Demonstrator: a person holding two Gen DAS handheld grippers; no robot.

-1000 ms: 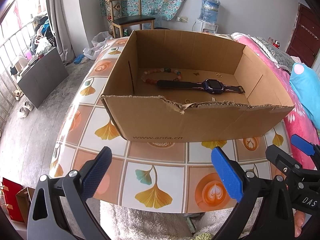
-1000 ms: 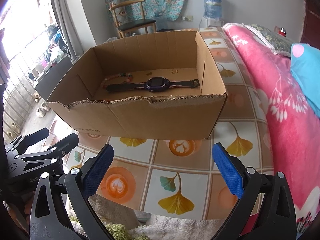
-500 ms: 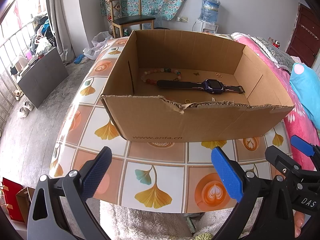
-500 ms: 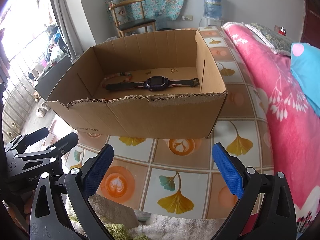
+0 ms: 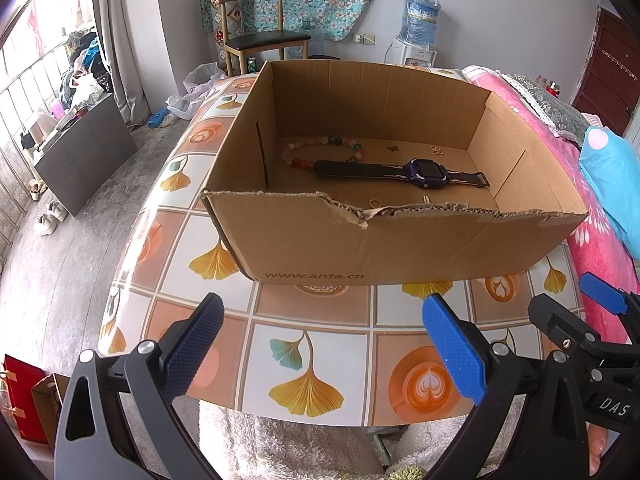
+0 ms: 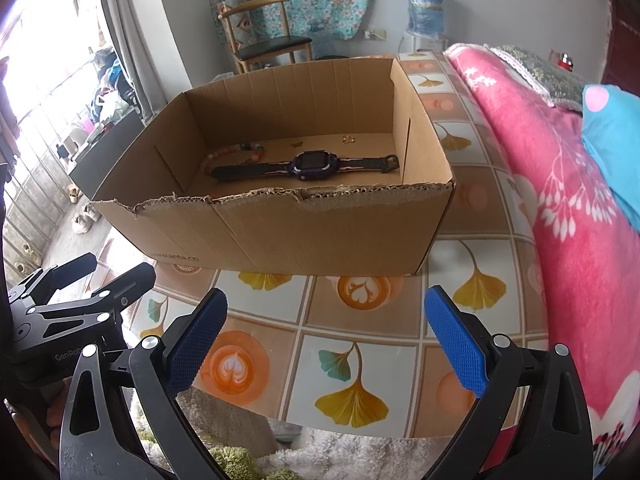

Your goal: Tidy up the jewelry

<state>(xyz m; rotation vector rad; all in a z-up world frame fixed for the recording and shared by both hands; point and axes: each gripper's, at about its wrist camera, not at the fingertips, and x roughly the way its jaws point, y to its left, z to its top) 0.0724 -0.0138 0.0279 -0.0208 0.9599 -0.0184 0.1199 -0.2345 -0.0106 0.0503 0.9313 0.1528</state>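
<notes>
An open cardboard box stands on the tiled table. Inside lie a dark purple watch, a bead bracelet, a small gold ring near the front wall, and tiny gold pieces by the back wall. My left gripper is open and empty, held low before the box's front wall. My right gripper is likewise open and empty, to the right of the left one. Each shows at the other view's edge.
The table has a ginkgo-leaf and coffee-cup tile pattern; its near edge lies just under the grippers. A pink blanket borders the table's right side. A wooden chair and a water dispenser stand by the far wall.
</notes>
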